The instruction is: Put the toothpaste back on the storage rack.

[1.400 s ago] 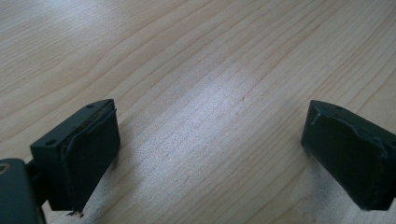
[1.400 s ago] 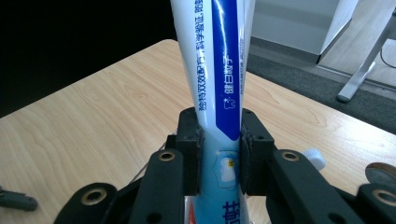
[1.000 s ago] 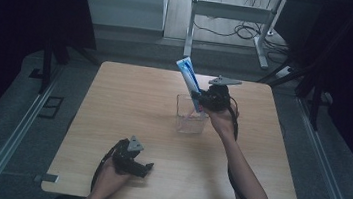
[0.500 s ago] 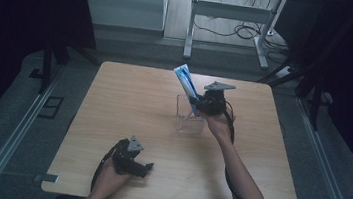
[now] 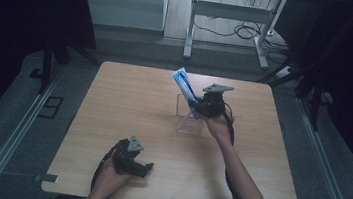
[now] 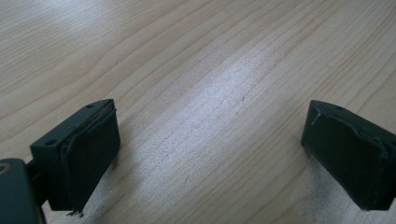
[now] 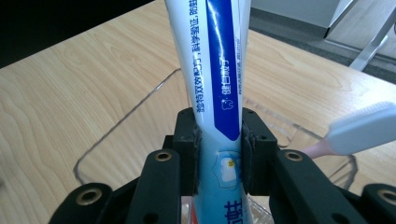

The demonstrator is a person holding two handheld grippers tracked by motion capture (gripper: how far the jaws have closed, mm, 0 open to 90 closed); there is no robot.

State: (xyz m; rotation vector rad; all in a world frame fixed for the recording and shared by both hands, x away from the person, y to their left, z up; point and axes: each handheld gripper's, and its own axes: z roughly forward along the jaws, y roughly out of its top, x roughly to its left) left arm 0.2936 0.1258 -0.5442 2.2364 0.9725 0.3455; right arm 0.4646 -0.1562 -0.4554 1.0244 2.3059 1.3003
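Note:
A white and blue toothpaste tube (image 5: pixel 182 81) (image 7: pixel 219 70) stands tilted, with its lower end inside a clear plastic container (image 5: pixel 189 123) (image 7: pixel 116 126) at the middle of the wooden table (image 5: pixel 129 99). My right gripper (image 5: pixel 199 104) (image 7: pixel 218 135) is shut on the tube's lower part; its jaws have just eased open slightly, and the pads still touch the tube. A white toothbrush (image 7: pixel 364 128) with a pink part lies across the container's rim. My left gripper (image 5: pixel 146 169) (image 6: pixel 210 149) rests open on the table near the front edge, with nothing between its jaws.
Bare wood lies all around the container. Beyond the far edge of the table stand a metal frame leg (image 5: pixel 190 28) and floor cables (image 5: pixel 245 32). Dark curtains flank both sides.
My right gripper, with the tube in it, has shifted slightly over the container. The left gripper has stayed in place.

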